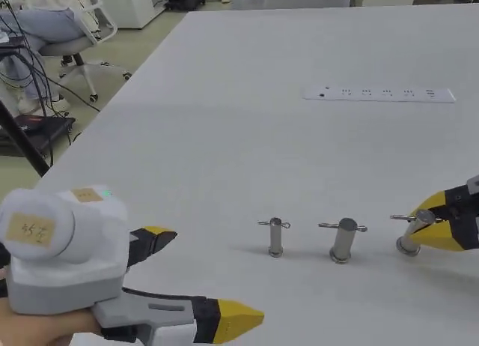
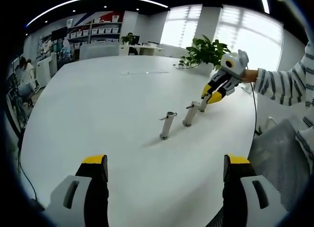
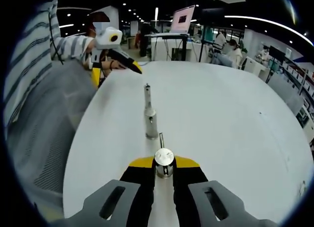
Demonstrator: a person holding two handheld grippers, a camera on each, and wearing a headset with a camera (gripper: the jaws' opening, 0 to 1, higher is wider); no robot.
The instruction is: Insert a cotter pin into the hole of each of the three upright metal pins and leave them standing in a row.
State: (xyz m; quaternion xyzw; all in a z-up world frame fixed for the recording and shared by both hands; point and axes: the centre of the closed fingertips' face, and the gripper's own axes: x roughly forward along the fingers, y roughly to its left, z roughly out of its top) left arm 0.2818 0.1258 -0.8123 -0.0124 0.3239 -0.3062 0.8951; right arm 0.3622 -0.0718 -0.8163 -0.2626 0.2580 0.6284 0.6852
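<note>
Three upright metal pins stand in a row on the white table (image 1: 247, 121). The left pin (image 1: 276, 238) and middle pin (image 1: 343, 242) each carry a cotter pin (image 1: 342, 227). The right gripper (image 1: 425, 225) pinches the right pin (image 1: 408, 243), whose own crosspiece (image 1: 402, 217) seems seated, though the jaws partly mask it. The left gripper (image 1: 211, 274) hovers well apart, jaws spread.

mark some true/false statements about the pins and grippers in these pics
1. The right gripper has its jaws shut on the rightmost pin. True.
2. The left gripper holds the leftmost pin. False: its jaws are open and well apart from it.
3. The middle pin has a cotter pin through its top. True.
4. The middle pin lies flat on the table. False: it stands upright.
5. A power strip lies beyond the pins. True.
</note>
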